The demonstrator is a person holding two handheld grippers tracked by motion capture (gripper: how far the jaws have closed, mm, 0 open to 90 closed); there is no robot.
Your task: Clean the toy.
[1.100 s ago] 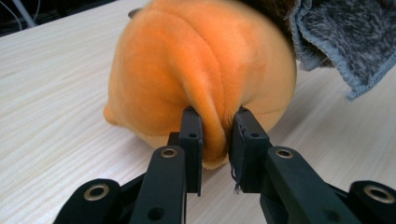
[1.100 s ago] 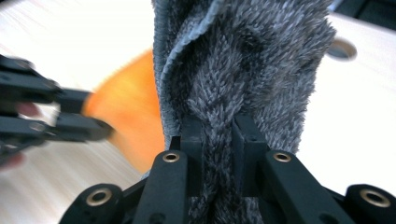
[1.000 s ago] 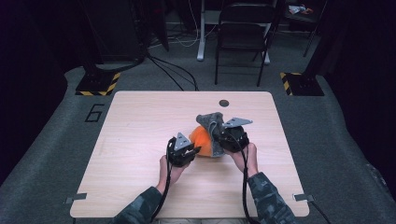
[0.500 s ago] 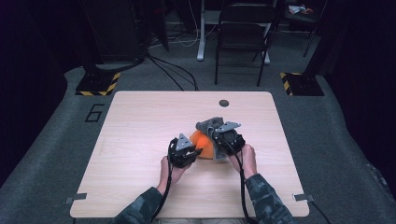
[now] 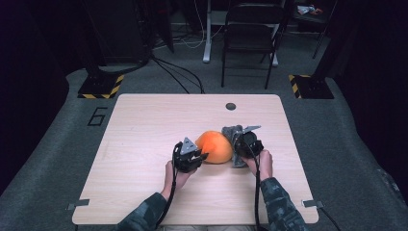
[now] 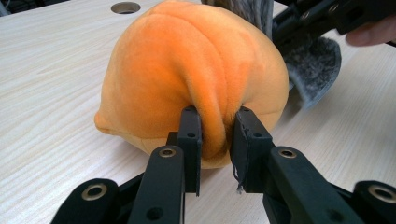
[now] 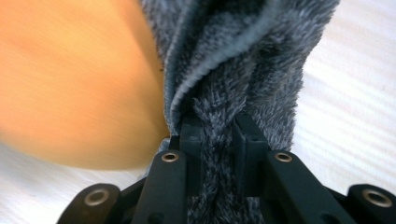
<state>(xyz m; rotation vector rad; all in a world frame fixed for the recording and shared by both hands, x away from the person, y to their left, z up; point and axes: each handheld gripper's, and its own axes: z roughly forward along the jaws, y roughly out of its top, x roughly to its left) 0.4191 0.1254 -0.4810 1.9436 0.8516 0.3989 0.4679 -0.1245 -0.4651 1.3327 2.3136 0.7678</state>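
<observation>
An orange plush toy lies on the wooden table near its middle, with a grey fuzzy piece at its right side. My left gripper is shut on a fold of the orange plush; in the left gripper view the pads squeeze that fold. My right gripper is shut on the grey fuzzy fabric, bunched between its jaws, with the orange plush just left of it. In the left gripper view, the grey piece and the right gripper show behind the toy.
A round cable hole sits near the table's far edge. Beyond the table stand a black chair and two stands with yellow-black striped bases, with cables on the grey floor. A "6" is marked on the floor at left.
My right gripper has come down toward the table with the grey fabric in it, so more of the orange plush shows. The left gripper has stayed put.
</observation>
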